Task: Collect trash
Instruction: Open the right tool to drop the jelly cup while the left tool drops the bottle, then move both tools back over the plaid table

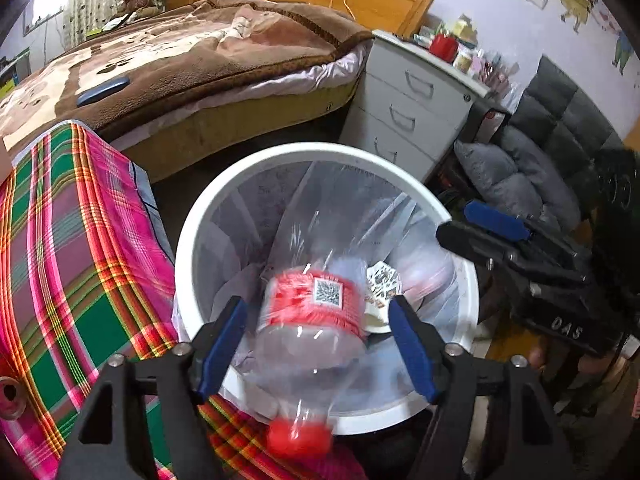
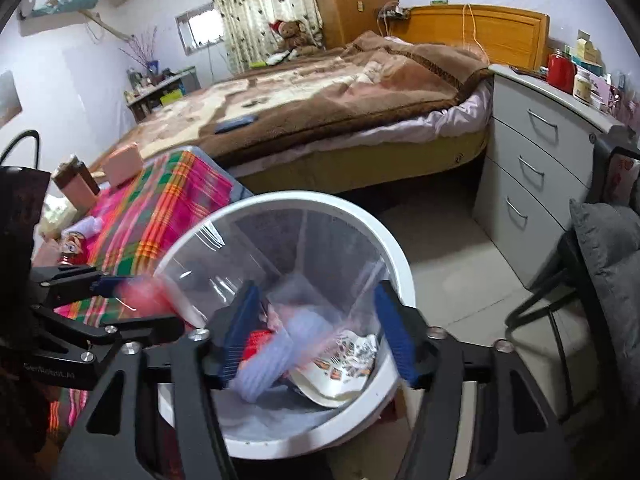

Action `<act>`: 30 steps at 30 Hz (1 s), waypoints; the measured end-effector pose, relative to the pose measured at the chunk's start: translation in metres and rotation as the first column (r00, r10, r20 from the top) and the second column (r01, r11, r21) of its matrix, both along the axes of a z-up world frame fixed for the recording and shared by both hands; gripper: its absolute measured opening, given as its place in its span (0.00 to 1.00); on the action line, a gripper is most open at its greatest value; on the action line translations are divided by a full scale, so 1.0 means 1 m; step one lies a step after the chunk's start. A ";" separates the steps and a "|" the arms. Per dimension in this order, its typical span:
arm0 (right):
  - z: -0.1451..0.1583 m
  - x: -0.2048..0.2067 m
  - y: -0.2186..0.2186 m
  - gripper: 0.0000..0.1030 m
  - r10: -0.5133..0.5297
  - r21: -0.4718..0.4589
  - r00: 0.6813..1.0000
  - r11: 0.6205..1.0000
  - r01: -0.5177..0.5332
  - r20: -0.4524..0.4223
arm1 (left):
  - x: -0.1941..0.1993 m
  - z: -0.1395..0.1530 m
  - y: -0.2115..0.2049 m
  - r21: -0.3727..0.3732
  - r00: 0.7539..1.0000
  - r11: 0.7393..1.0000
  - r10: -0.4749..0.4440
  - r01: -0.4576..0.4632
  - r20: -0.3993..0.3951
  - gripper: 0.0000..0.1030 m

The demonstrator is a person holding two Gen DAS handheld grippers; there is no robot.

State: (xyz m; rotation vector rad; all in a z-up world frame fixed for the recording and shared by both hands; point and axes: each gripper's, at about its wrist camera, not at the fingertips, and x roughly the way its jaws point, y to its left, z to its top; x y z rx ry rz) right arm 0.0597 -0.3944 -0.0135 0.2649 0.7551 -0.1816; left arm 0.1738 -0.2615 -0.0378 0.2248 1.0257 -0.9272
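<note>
Two wide grippers, left gripper [image 1: 318, 344] and right gripper [image 2: 316, 334], flank bottle [image 1: 308, 320] above bin [image 1: 240, 184]

One white bin [image 1: 280, 152] stands on the floor, lined with one clear bag [image 2: 280, 240]. One plastic bottle [image 1: 308, 320] with a red label and one red cap [image 1: 298, 436] shows, plus one printed paper cup [image 2: 340, 368]. One bed [image 2: 320, 92], one teddy bear [image 2: 292, 34], one drawer chest [image 2: 532, 168] with three drawers.
</note>
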 end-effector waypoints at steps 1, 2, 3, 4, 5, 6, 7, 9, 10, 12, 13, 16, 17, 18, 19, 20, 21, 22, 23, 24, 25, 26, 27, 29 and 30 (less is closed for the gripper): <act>0.000 0.000 0.001 0.63 0.015 0.006 1.000 1.000 -0.015 -0.001 | 0.000 0.002 0.001 -0.005 1.000 1.000 0.008 -0.008 0.007 0.75; 0.001 0.001 0.001 0.63 0.017 0.000 1.000 1.000 -0.017 -0.010 | 0.000 0.003 0.002 -0.008 1.000 1.000 0.017 -0.017 0.013 0.75; 0.001 0.001 0.002 0.63 0.009 -0.010 1.000 1.000 -0.009 -0.012 | 0.001 0.004 0.003 -0.014 1.000 1.000 0.018 -0.018 0.010 0.75; 0.001 0.000 0.002 0.63 0.002 -0.018 1.000 1.000 -0.002 -0.012 | 0.001 0.005 0.005 -0.024 1.000 1.000 0.015 -0.015 0.004 0.75; 0.002 0.000 0.002 0.63 0.002 -0.015 1.000 1.000 -0.003 -0.009 | 0.001 0.006 0.007 -0.028 1.000 0.999 0.017 -0.017 0.003 0.75; 0.003 -0.001 0.002 0.63 0.004 -0.007 1.000 1.000 -0.004 -0.005 | 0.001 0.007 0.009 -0.028 1.000 0.999 0.026 -0.026 0.008 0.75; 0.004 -0.003 0.002 0.63 -0.001 -0.001 1.000 1.000 0.001 0.000 | 0.000 0.009 0.012 -0.031 0.999 0.999 0.029 -0.029 0.012 0.75; 0.006 -0.004 0.003 0.63 -0.009 0.000 1.000 1.000 0.009 0.013 | -0.003 0.013 0.018 -0.047 0.999 0.998 0.034 -0.033 0.018 0.75; 0.007 -0.006 0.004 0.63 -0.010 0.001 1.000 1.000 0.010 0.017 | -0.005 0.015 0.023 -0.055 0.999 0.998 0.045 -0.044 0.021 0.75; 0.011 -0.008 0.009 0.63 -0.006 -0.001 1.000 1.000 0.006 0.025 | -0.007 0.018 0.033 -0.076 0.998 0.995 0.060 -0.058 0.022 0.75; 0.011 -0.006 0.008 0.63 -0.005 -0.004 1.000 1.000 0.005 0.029 | -0.008 0.020 0.038 -0.082 0.997 0.994 0.073 -0.070 0.027 0.75; 0.017 -0.009 0.018 0.63 0.001 -0.023 0.999 1.000 0.000 0.050 | -0.011 0.025 0.055 -0.092 0.993 0.991 0.106 -0.102 0.047 0.75; 0.019 -0.009 0.021 0.63 0.003 -0.025 0.998 1.000 -0.001 0.055 | -0.013 0.028 0.062 -0.092 0.990 0.989 0.121 -0.115 0.067 0.75; 0.022 -0.010 0.025 0.63 0.006 -0.027 0.998 1.000 -0.005 0.065 | -0.014 0.029 0.067 -0.094 0.989 0.988 0.127 -0.120 0.076 0.75; 0.023 -0.011 0.029 0.63 0.012 -0.028 0.997 1.000 -0.010 0.073 | -0.015 0.031 0.073 -0.097 0.987 0.987 0.139 -0.131 0.079 0.75; 0.025 -0.011 0.031 0.63 0.016 -0.028 0.997 1.000 -0.013 0.077 | -0.016 0.032 0.081 -0.105 0.985 0.983 0.156 -0.147 0.077 0.75; 0.026 -0.011 0.036 0.63 0.021 -0.032 0.997 0.999 -0.018 0.081 | -0.016 0.033 0.087 -0.116 0.984 0.981 0.165 -0.156 0.074 0.75; 0.028 -0.010 0.039 0.63 0.024 -0.037 0.996 0.999 -0.021 0.084 | -0.017 0.034 0.094 -0.124 0.981 0.978 0.180 -0.170 0.075 0.75; 0.029 -0.010 0.045 0.63 0.030 -0.045 0.996 0.999 -0.026 0.090 | -0.019 0.036 0.101 -0.125 0.976 0.975 0.197 -0.186 0.089 0.75; 0.031 -0.010 0.048 0.63 0.034 -0.050 0.995 0.998 -0.029 0.093 | -0.021 0.038 0.106 -0.128 0.973 0.973 0.208 -0.194 0.102 0.75; 0.032 -0.010 0.052 0.63 0.037 -0.052 0.995 0.998 -0.032 0.097 | -0.022 0.039 0.112 -0.130 0.970 0.970 0.219 -0.204 0.111 0.75; 0.032 -0.009 0.057 0.63 0.047 -0.050 0.994 0.998 -0.042 0.102 | -0.024 0.040 0.120 -0.137 0.965 0.967 0.233 -0.217 0.117 0.75; 0.033 -0.007 0.062 0.63 0.059 -0.048 0.993 0.997 -0.054 0.103 | -0.025 0.041 0.127 -0.144 0.963 0.964 0.243 -0.225 0.117 0.75; 0.033 -0.004 0.072 0.63 0.069 -0.047 0.992 0.997 -0.064 0.108 | -0.027 0.043 0.141 -0.146 0.953 0.956 0.273 -0.253 0.135 0.75; 0.034 -0.003 0.076 0.63 0.075 -0.045 0.991 0.997 -0.070 0.111 | -0.030 0.044 0.149 -0.147 0.947 0.953 0.287 -0.266 0.146 0.75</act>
